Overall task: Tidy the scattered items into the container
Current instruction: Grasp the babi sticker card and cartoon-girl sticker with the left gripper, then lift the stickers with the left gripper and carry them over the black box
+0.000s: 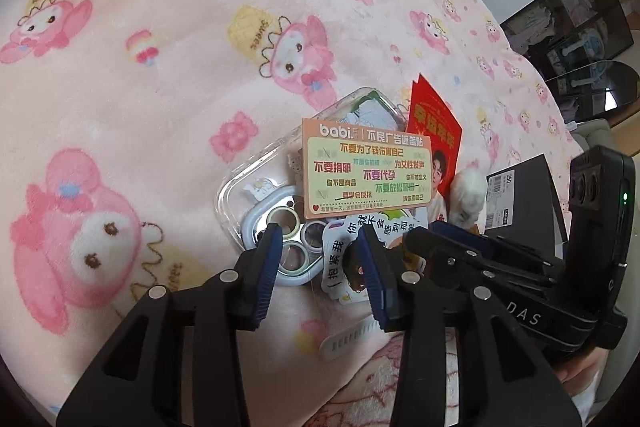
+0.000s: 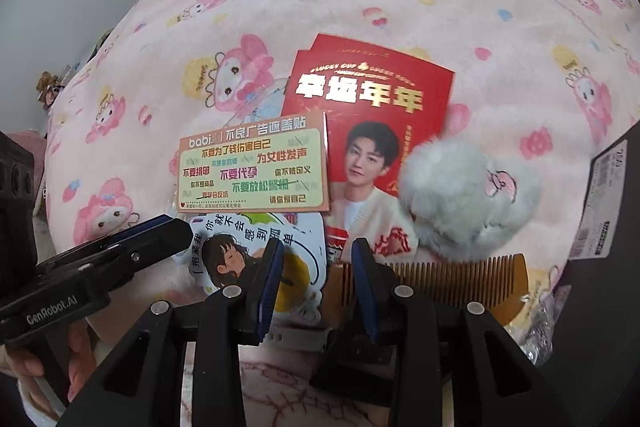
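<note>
Scattered items lie on a pink cartoon blanket (image 1: 160,107). A clear phone case (image 1: 264,183) lies partly under an orange sticker card (image 1: 366,171), also in the right wrist view (image 2: 256,167). A white cartoon sticker (image 2: 240,251), red envelope (image 2: 368,99), fluffy white pompom (image 2: 468,195) and wooden comb (image 2: 448,275) lie close by. My left gripper (image 1: 318,267) is open over the case's camera end and the sticker. My right gripper (image 2: 316,279) is open over the sticker's edge and the comb's left end; nothing is held.
A dark box with a barcode label (image 1: 516,195) lies at the blanket's right edge; it also shows in the right wrist view (image 2: 604,195). A white watch strap (image 1: 348,339) lies under the left gripper. Shelves and furniture (image 1: 568,19) stand beyond the bed.
</note>
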A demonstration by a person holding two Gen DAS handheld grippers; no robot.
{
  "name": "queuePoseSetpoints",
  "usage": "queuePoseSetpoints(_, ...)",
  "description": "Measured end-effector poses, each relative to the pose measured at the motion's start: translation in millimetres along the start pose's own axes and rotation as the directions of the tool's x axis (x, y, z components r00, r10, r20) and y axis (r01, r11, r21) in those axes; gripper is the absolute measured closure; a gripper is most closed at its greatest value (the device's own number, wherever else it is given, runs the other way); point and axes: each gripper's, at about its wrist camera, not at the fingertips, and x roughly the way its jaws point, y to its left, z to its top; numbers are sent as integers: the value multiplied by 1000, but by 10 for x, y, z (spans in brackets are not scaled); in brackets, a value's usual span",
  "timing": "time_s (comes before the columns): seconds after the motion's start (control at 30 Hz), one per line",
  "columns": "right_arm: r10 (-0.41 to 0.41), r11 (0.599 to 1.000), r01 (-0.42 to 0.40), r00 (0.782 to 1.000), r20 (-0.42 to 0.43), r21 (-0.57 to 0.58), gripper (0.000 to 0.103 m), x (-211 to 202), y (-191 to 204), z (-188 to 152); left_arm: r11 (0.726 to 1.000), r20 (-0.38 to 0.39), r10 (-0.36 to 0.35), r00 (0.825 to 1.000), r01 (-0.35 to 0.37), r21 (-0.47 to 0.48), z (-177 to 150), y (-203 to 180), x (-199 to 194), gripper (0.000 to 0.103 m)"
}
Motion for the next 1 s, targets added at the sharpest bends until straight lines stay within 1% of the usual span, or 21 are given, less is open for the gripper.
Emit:
queuePoseSetpoints(0.03, 14, 1000, -14, 1000, -3, -4, 71, 8, 6, 6, 1000, 0, -2, 1000, 2, 4, -6, -12, -4, 64)
queuePoseSetpoints(0.13, 126, 992, -126, 992, -23, -5, 71, -9, 66, -28, 1000, -14, -7, 1000, 7, 11, -29, -57, -8, 64)
queuePoseSetpoints(0.17, 137, 991, -137, 991, -14, -13, 71, -36, 100, -48, 1000, -15, -6, 1000, 6, 16, -46, -70, -21, 65)
queuePoseSetpoints(0.27, 124, 992, -124, 992, 1, -11, 73, -111, 132, -88, 1000, -6, -8, 1000, 8, 17, -79, -116, -106, 67)
queuePoseSetpoints(0.4, 164, 986, -165, 985, 46, 17, 75, -359, 115, -135, 998, 20, -42, 999, 42, 40, -96, -231, -319, 68)
queuePoseSetpoints(0.6, 128, 992, -129, 985, 119, -4, 75, -790, 172, -199, 992, 64, -80, 995, 73, 102, -128, -523, -646, 68)
queuePoseSetpoints(0.7, 117, 993, -120, 982, 151, 10, 75, -993, 141, -253, 987, 78, -105, 991, 94, 130, -149, -662, -778, 68)
queuePoseSetpoints(0.9, 98, 993, -110, 974, 203, 46, 75, -1317, -4, -419, 971, 69, -156, 985, 140, 194, -252, -1035, -927, 69)
queuePoseSetpoints(1.0, 59, 995, -76, 970, 236, 65, 75, -1513, -127, -547, 952, 47, -184, 982, 166, 257, -335, -1345, -940, 68)
